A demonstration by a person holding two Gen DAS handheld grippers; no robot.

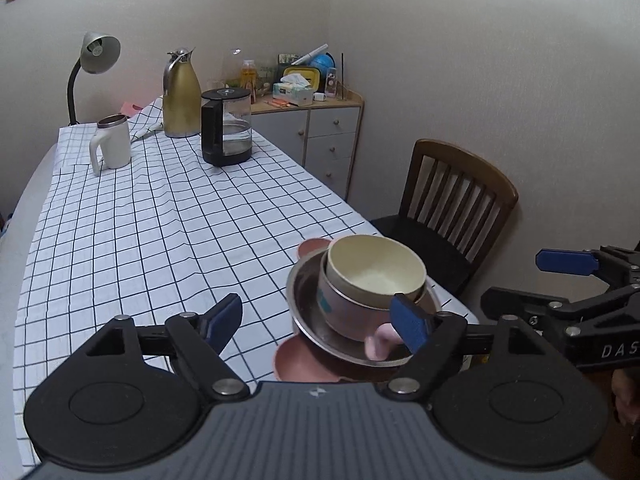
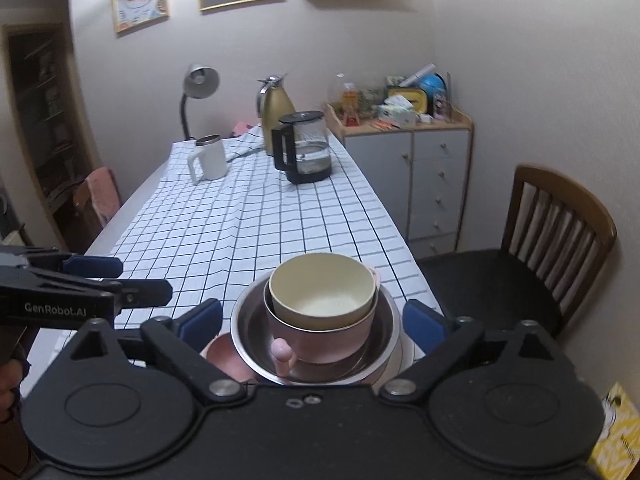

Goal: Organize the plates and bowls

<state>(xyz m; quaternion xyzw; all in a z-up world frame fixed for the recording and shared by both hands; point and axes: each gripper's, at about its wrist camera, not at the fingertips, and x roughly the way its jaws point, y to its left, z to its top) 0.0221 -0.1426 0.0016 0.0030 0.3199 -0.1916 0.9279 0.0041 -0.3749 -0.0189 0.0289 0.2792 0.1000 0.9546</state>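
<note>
Four nested pieces are seen from the left wrist: a cream round bowl sits in a pink handled cup, inside a shiny steel bowl, on a pink flat plate at the near right corner of the checked-cloth counter. The left gripper is held with jaws apart, its right pad close to the cup's rim; contact cannot be told.

From the right wrist, the stack is framed between the right gripper's spread jaws, nothing clamped. The stack is judged complete; jaws should be drawn back level, so that the steel bowl's rim is not nudged off the edge.
</note>
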